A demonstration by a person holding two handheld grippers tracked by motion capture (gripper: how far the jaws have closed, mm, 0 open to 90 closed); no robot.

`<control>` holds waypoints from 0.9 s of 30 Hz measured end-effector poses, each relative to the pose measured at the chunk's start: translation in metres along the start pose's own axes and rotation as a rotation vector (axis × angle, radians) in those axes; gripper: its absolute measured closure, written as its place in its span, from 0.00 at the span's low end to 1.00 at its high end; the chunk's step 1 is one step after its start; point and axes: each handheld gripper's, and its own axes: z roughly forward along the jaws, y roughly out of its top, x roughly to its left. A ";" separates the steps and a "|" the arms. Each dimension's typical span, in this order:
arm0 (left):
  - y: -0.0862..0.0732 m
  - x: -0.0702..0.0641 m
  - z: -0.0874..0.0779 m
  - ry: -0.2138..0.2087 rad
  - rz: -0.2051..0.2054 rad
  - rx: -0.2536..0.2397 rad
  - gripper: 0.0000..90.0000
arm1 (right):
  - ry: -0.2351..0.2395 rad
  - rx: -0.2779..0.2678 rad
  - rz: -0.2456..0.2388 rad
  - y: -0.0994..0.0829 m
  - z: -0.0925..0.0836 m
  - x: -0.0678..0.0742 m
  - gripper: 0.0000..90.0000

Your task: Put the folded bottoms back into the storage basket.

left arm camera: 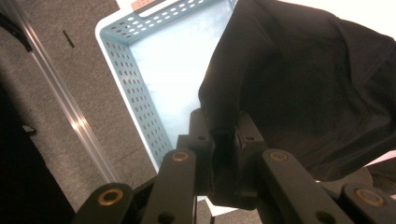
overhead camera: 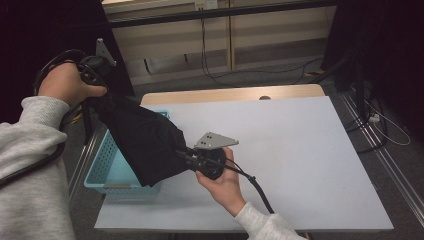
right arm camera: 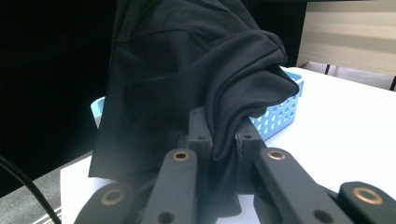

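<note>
A black garment (overhead camera: pixel 142 137) hangs stretched between my two grippers above a light blue perforated basket (overhead camera: pixel 102 165) at the table's left edge. My left gripper (overhead camera: pixel 102 95) is raised at the upper left, shut on one corner of the cloth; in the left gripper view the fabric (left arm camera: pixel 299 88) is pinched between the jaws (left arm camera: pixel 223 140), with the basket (left arm camera: pixel 135 88) below. My right gripper (overhead camera: pixel 187 155) is lower, near the table's middle left, shut on another edge of the garment (right arm camera: pixel 196 74), which bunches at its jaws (right arm camera: pixel 223 140). The basket's rim (right arm camera: pixel 280 114) shows behind the cloth.
The white table top (overhead camera: pixel 280 150) spreads to the right of the basket. A wooden strip (overhead camera: pixel 230 93) runs along its far edge. Cables (overhead camera: pixel 380 125) lie on the floor at the right, and a metal rail (left arm camera: pixel 70 112) runs along the floor beside the basket.
</note>
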 end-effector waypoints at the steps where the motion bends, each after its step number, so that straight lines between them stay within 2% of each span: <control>1: 0.000 0.000 0.000 -0.001 -0.001 -0.003 0.90 | 0.000 0.000 0.002 0.000 0.001 0.001 0.91; 7: -0.003 0.004 -0.004 0.000 -0.006 -0.010 0.90 | 0.003 -0.004 0.008 0.001 0.004 0.002 0.91; 21: -0.005 0.010 -0.004 0.023 -0.011 -0.015 0.90 | 0.001 -0.008 -0.016 0.002 0.012 0.009 0.91; 27: -0.006 0.015 -0.003 0.025 -0.027 -0.016 0.90 | 0.009 -0.008 -0.014 0.003 0.017 0.014 0.91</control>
